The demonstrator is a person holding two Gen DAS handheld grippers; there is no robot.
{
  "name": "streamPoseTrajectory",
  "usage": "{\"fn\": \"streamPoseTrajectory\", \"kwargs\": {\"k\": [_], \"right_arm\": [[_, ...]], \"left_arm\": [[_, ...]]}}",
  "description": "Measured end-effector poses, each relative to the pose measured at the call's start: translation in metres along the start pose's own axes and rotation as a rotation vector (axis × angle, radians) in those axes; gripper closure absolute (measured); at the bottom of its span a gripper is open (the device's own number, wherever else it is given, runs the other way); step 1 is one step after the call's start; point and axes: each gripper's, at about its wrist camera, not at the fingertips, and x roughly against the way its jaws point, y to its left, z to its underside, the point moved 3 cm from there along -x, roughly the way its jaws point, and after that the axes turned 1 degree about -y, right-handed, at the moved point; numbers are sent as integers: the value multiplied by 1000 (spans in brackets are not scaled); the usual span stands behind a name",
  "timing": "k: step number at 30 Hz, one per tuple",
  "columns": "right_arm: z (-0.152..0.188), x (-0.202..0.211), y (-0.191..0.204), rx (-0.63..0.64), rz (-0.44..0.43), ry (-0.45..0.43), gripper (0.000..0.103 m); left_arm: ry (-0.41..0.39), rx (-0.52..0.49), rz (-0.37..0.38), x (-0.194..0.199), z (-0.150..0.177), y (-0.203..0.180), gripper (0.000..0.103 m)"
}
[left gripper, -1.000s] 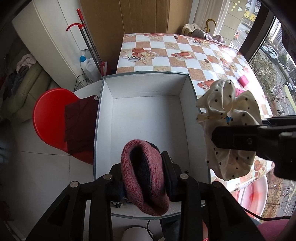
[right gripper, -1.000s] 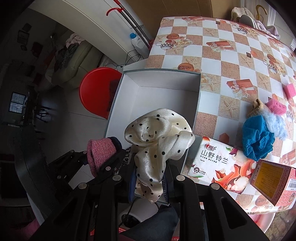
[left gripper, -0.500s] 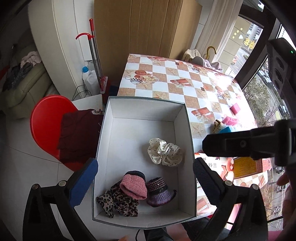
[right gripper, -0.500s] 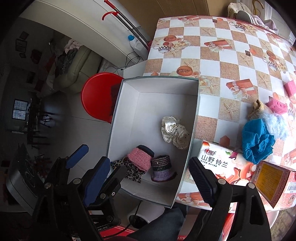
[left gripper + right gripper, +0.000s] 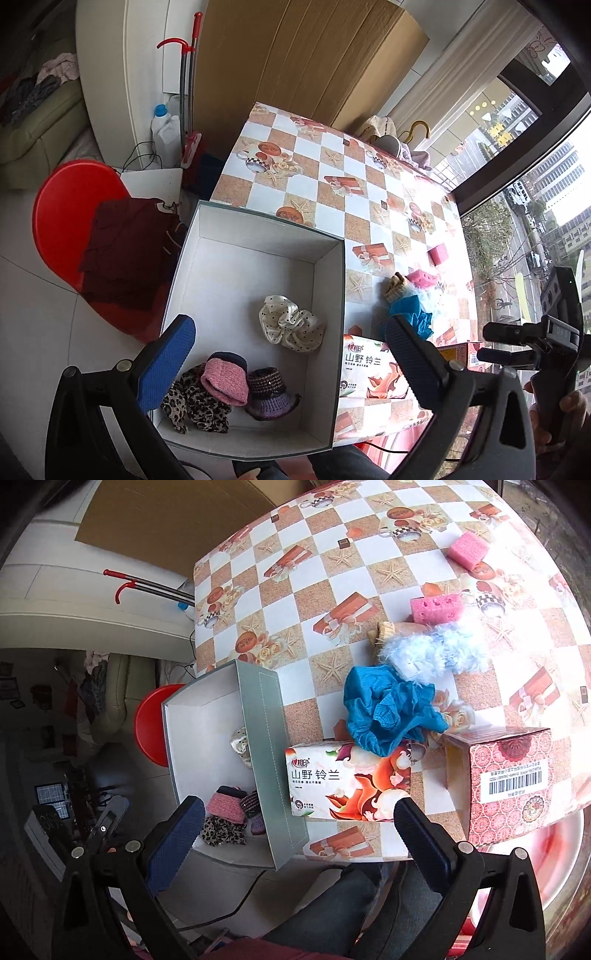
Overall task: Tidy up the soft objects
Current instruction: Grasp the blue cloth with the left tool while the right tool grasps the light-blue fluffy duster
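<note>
Box: a white-lined storage box (image 5: 258,266) sits at the near left edge of the tabletop (image 5: 317,162), open-topped so soft items can be dropped in from above.
Sorted so far: a polka-dot scrunchie (image 5: 290,325) lies toward the box's right wall; a pink knit hat (image 5: 225,378), a purple crocheted hat (image 5: 267,391) and a leopard-print cloth (image 5: 194,404) cluster in its near corner.
Waiting: a teal cloth (image 5: 388,709), a pale blue fluffy piece (image 5: 436,655) and two pink sponges (image 5: 437,607) lie on the tabletop to the right, outside the box.
Obstacles: a tissue pack (image 5: 349,779) and a red carton (image 5: 506,779) stand near the edge, between the right gripper and the cloth.
Left gripper (image 5: 288,358): jaws wide, empty, above the box.
Right gripper (image 5: 299,834): jaws wide, empty, facing the unsorted pile, probably the next pick.
</note>
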Motion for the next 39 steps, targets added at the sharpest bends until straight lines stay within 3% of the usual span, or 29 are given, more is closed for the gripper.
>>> {"fn": "streamPoseTrajectory", "kwargs": {"k": [7,15,21,26,32,36,39], "right_arm": [[-15,57,-73,-160,35,-99,0],[-29,61,-132,-245,87,-76,0],[-43,45,-154,-250,96,-21,0],[-59,29,-162,-238,78,27,0],[-87,-6,-168,-259,-41,123,0],[-105,-38,-172,-315,-127,214,0],[-115,-64,-172,-366,-179,280,0]], "left_arm": [[111,-160,27,-39,-1,-65,0],[296,-378,75,-118,20,-163,0],[442,-414,85,-182,30,-201,0],[544,-425,55,-225,39,-208,0],[627,-387,34,-246,45,-205,1],[654,-386,9,-256,49,-207,14],[682,-395,-14,-263,52,-206,43]]}}
